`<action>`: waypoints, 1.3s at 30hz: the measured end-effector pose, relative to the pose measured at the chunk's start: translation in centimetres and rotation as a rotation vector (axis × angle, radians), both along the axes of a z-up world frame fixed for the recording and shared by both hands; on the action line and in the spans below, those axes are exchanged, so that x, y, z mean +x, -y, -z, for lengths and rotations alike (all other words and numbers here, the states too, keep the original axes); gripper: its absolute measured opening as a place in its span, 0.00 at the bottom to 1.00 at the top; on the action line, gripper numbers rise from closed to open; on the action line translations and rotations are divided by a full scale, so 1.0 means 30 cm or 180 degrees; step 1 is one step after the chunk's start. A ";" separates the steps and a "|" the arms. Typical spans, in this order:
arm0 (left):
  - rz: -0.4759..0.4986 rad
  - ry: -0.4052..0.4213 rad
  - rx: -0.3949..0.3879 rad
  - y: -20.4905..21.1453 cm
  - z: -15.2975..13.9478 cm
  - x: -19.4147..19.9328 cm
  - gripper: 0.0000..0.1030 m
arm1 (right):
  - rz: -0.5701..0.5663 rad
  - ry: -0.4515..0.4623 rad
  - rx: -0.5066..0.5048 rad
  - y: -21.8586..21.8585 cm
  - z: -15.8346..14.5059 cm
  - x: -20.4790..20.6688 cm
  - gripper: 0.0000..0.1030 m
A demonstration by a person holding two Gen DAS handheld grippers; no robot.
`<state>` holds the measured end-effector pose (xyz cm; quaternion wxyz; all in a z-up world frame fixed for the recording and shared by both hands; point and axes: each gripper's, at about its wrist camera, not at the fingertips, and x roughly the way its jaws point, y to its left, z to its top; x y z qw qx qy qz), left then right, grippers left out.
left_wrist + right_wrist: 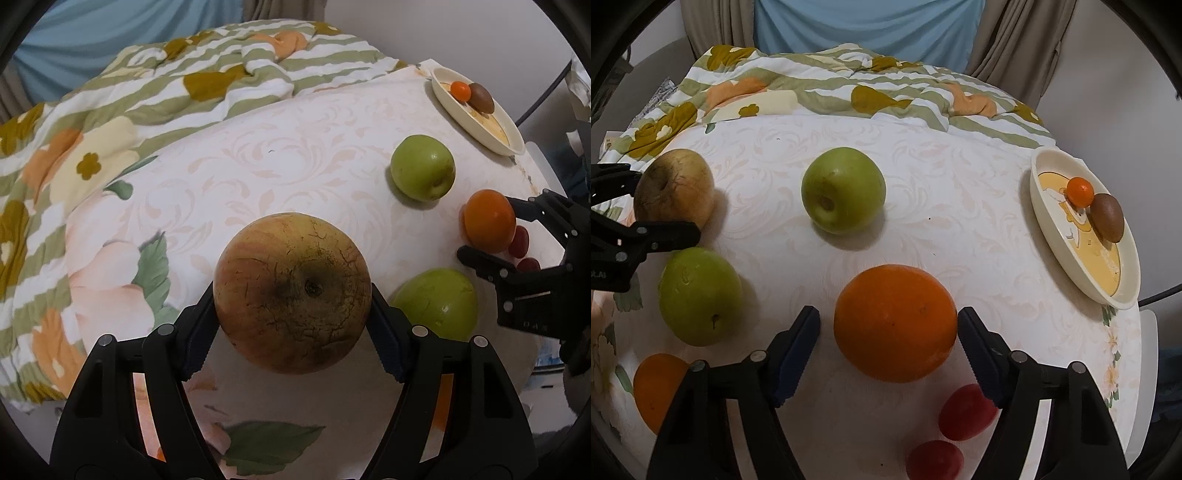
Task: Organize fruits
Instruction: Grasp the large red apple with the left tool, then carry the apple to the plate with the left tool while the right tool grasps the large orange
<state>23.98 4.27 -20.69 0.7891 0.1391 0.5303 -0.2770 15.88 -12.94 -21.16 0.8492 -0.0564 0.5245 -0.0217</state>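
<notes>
Big russet cracked-skin apple (292, 291) clamped between left gripper (291, 317) pads; right gripper (888, 328) half-open around large round orange (895, 322), right pad touching, left pad apart, near cream oval plate (1051, 218).

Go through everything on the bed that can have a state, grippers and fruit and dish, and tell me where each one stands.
Left gripper: shut on the brownish apple.
Right gripper: around the big orange; right pad touching, left pad apart.
Two green apples: loose on the sheet.
Second orange: loose, at the near edge.
Red fruits: loose, near the right gripper.
Dish: holds a small orange and a kiwi.
</notes>
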 end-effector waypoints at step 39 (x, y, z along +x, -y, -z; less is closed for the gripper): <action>-0.0403 0.0616 -0.0354 0.078 -0.420 -0.188 0.78 | 0.0314 0.0590 0.0331 0.195 -0.405 -0.126 0.54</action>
